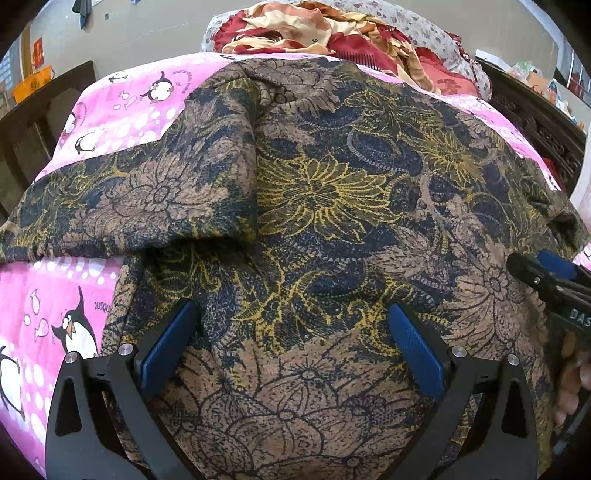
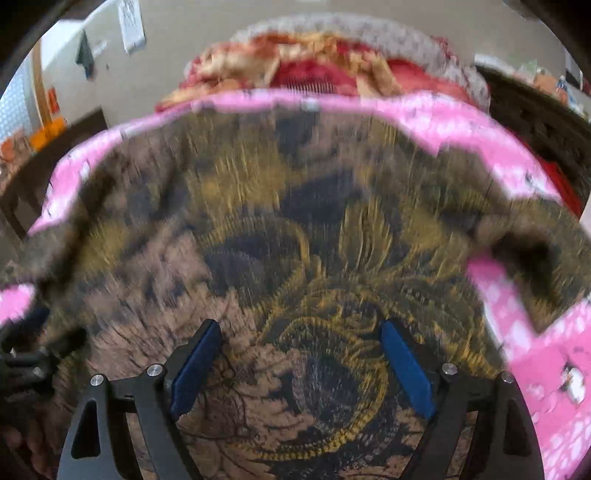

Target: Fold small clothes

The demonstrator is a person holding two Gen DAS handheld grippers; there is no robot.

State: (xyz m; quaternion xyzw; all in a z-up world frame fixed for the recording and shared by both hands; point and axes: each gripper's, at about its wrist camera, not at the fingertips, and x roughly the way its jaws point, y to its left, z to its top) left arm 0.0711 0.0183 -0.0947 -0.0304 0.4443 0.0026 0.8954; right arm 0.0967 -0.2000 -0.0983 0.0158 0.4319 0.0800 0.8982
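A brown, navy and yellow floral garment (image 1: 314,192) lies spread on a pink penguin-print bed cover (image 1: 110,110). A sleeve (image 1: 122,210) is folded out to the left. My left gripper (image 1: 293,310) is open and empty, just above the garment's near part. My right gripper (image 2: 299,328) is open and empty over the same garment (image 2: 295,229); that view is motion-blurred. The right gripper also shows at the right edge of the left wrist view (image 1: 546,273). The left gripper shows dimly at the left edge of the right wrist view (image 2: 26,354).
A heap of red and cream bedding (image 1: 332,33) lies at the far end of the bed. Dark wooden furniture (image 1: 37,122) stands to the left and a dark carved bed frame (image 1: 535,118) to the right. An orange basket (image 1: 33,83) sits far left.
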